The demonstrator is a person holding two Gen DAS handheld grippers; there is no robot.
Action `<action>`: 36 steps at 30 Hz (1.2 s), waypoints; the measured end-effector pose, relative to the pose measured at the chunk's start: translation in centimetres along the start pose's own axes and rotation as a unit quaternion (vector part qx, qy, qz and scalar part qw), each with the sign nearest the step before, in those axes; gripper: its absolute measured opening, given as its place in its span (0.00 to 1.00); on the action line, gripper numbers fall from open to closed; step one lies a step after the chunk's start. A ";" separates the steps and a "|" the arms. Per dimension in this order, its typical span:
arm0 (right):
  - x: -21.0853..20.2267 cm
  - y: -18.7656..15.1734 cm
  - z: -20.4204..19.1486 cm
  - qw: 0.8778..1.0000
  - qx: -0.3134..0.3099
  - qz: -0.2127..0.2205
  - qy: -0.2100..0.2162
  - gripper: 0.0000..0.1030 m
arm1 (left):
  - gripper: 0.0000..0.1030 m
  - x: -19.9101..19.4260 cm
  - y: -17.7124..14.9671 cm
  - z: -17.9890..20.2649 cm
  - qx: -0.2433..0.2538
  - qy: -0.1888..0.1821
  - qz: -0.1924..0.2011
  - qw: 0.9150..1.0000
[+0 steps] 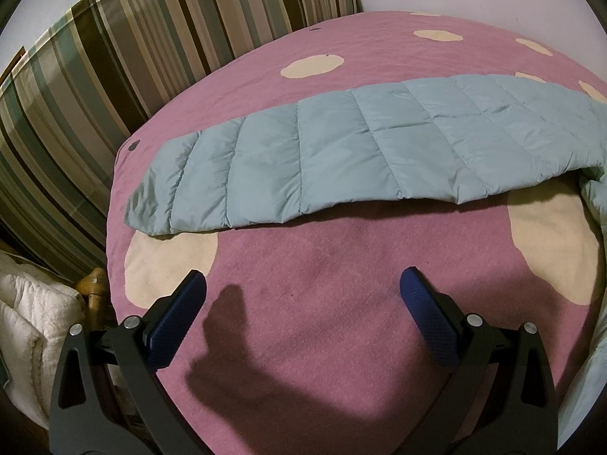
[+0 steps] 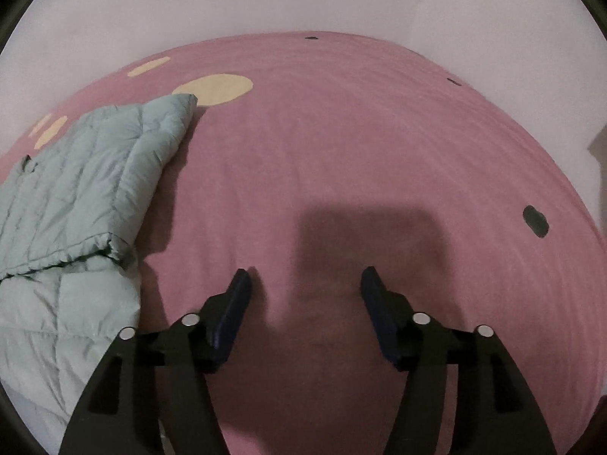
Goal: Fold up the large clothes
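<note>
A pale blue quilted puffer garment (image 1: 341,159) lies stretched across the pink bed cover (image 1: 311,265) in the left wrist view. My left gripper (image 1: 303,284) hovers open over bare cover just in front of the garment's near edge, nothing between its blue pads (image 1: 178,314). In the right wrist view the same garment (image 2: 76,197) lies at the left, bunched and folded over itself. My right gripper (image 2: 305,276) stands open over bare pink cover (image 2: 341,151), to the right of the garment and apart from it, holding nothing.
Striped curtains (image 1: 114,87) hang behind the bed at the left. A white padded bundle (image 1: 30,322) and a wooden post (image 1: 95,280) sit beside the bed's left edge. A plain wall (image 2: 265,0) runs behind the bed. Cream spots (image 2: 214,89) and small dark marks (image 2: 535,222) dot the cover.
</note>
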State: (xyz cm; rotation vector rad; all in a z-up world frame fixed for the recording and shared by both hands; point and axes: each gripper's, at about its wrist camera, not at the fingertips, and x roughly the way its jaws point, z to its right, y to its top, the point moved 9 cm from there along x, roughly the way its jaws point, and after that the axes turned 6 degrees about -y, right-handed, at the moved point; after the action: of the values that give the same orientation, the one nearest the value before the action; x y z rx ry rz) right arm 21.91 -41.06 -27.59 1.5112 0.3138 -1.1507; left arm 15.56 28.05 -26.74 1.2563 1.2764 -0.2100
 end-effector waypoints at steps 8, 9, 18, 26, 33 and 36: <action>0.2 -0.4 1.3 1.000 0.020 -0.007 -0.001 0.75 | 0.98 0.2 -0.2 0.2 -0.021 -0.024 -0.007 0.999; 0.1 -0.4 1.3 1.000 0.019 -0.007 -0.003 0.76 | 0.98 0.3 -0.3 0.1 -0.027 -0.032 -0.009 0.999; 0.3 -0.8 1.5 1.000 0.027 -0.012 -0.007 0.83 | 0.98 -0.7 -0.7 -0.8 -0.057 -0.100 -0.008 0.993; 0.5 -0.6 1.6 0.999 0.030 -0.014 -0.007 0.86 | 0.98 -1.1 1.4 -5.8 -0.095 -0.142 0.015 0.985; 0.5 -0.7 1.7 0.999 0.031 -0.014 -0.007 0.86 | 0.98 1.2 2.4 -10.8 -0.155 -0.173 0.003 0.973; 0.5 -0.7 1.7 0.999 0.031 -0.014 -0.007 0.86 | 0.98 1.8 3.0 -12.4 -0.159 -0.193 0.002 0.968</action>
State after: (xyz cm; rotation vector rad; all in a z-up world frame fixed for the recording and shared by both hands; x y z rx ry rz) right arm 20.84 -42.48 -28.16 1.5556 0.2923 -1.2019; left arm 11.12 39.73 -23.74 0.8894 0.9258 -0.2237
